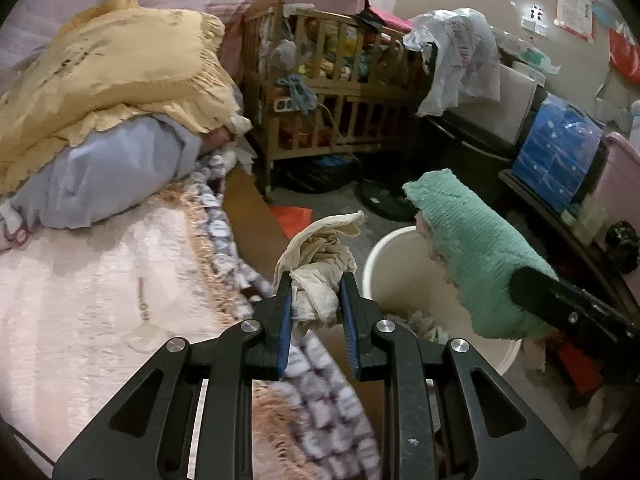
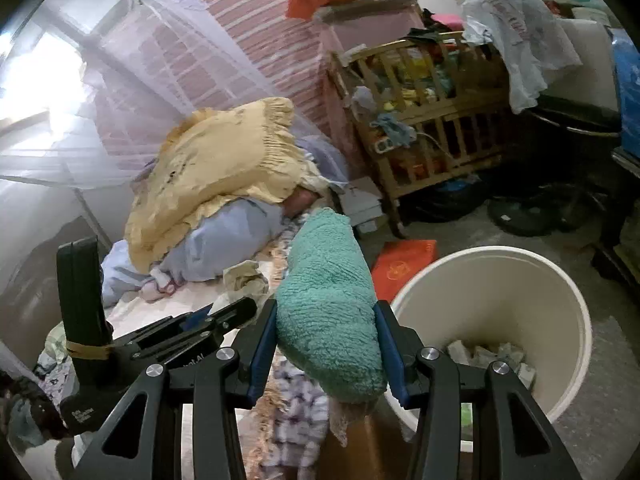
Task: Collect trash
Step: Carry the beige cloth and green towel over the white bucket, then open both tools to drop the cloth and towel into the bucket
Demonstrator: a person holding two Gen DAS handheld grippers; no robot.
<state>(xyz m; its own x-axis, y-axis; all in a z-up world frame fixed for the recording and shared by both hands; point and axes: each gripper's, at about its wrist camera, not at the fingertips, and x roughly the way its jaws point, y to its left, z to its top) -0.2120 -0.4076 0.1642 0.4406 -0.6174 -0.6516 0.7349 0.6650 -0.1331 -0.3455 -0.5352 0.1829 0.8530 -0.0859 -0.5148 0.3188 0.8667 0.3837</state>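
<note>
Crumpled cream cloth wad [image 1: 320,264] is clamped in the left gripper [image 1: 316,300] jaws, held above the bed edge, long axis running up out of the jaws. Round cream plastic bucket [image 2: 568,292], paper scraps inside, lies at 2 o'clock from it, on the floor. Fuzzy green terry cloth [image 2: 332,312] is clamped in the right gripper [image 2: 326,344] jaws, just beside the rim at 3 o'clock; right is judged nearer. Pale patterned bedspread [image 1: 100,280] below; wooden slatted crib [image 1: 332,92] at 12 o'clock.

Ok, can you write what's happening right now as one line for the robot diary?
left gripper: shut on cream rag | right gripper: shut on green towel | white bucket: beside bed, trash inside | drop: not yet
</note>
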